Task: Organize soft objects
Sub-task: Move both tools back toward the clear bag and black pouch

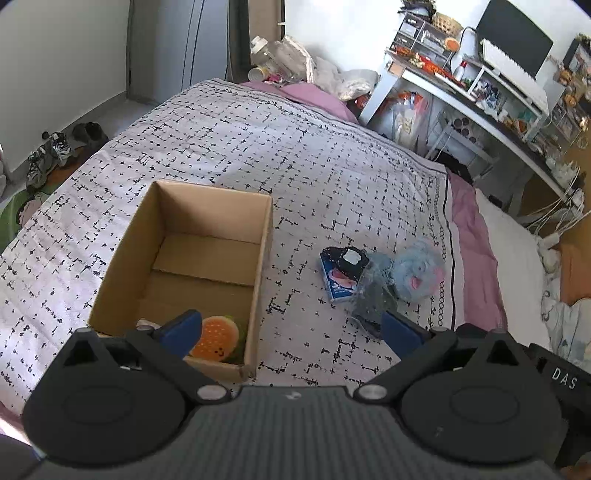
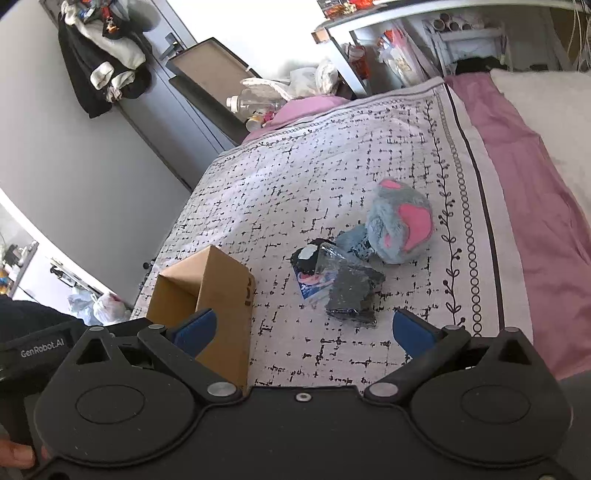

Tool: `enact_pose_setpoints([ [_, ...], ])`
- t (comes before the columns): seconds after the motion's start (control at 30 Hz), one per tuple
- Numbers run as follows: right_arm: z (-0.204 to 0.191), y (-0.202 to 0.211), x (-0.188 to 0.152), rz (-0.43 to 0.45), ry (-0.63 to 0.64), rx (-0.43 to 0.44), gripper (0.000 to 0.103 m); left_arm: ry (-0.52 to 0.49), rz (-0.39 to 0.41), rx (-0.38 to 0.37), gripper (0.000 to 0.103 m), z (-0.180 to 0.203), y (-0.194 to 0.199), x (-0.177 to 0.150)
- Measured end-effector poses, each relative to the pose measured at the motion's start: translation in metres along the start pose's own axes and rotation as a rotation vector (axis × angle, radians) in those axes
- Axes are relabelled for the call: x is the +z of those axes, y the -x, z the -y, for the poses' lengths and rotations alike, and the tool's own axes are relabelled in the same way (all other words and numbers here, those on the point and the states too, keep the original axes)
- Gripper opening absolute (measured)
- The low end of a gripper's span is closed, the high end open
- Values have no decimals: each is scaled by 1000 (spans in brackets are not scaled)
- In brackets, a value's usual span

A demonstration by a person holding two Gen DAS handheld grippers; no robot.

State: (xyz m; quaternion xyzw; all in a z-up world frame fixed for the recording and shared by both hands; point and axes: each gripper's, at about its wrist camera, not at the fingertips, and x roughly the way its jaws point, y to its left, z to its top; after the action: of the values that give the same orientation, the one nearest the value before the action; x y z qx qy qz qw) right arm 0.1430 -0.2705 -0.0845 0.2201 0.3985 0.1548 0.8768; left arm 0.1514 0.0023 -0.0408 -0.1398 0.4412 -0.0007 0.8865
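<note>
Bedding fills the left wrist view: a white bedspread [image 1: 295, 155] with a black dash pattern lies over the bed, with wide bare cloth beyond the things and a pink sheet [image 1: 476, 236] showing past its bordered right edge. An open cardboard box [image 1: 266, 266] stands on the spread at left, its long axis running away from the camera. Inside, in the near corner, lies an orange round plush [image 1: 216, 338]; the rest of the box floor is bare. To the box's right, a clear strip of cloth apart, sits a small heap: a blue packet [image 1: 332, 277], a dark item with a white patch [image 1: 351, 258] on it, a dark wrapped bundle [image 1: 373, 295], and a blue fluffy toy [image 1: 417, 269] nearest the bordered edge. The left gripper [image 1: 291, 332] hangs above the spread with its blue fingers [image 1: 181, 328] spread wide, nothing between them; one overlaps the box's near corner in the picture.

Seen from the right wrist, the box [image 2: 225, 291] stands at lower left, its end wall facing the camera. The heap lies right of it, the fluffy toy [image 2: 399, 229] farthest, pink patches turned up, close to the vine border [image 2: 450, 236]. The wrapped bundle [image 2: 352, 295] is nearest, long axis roughly towards the camera. The right gripper [image 2: 303, 332] has its fingers [image 2: 412, 332] wide apart and empty, with bare cloth between them. A desk [image 2: 347, 26] stands beyond the bed's far corner.
</note>
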Motion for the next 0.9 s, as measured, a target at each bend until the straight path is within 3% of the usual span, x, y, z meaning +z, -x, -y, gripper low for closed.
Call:
enact_pose_setpoints([
  [0.43,30,-13,11,25,-65,7,101,-11,7,3,102,31,-21,7],
  [0.9,62,-64,13,-61,-204,45,73,-19,-6,-7,98,46,-67,20],
])
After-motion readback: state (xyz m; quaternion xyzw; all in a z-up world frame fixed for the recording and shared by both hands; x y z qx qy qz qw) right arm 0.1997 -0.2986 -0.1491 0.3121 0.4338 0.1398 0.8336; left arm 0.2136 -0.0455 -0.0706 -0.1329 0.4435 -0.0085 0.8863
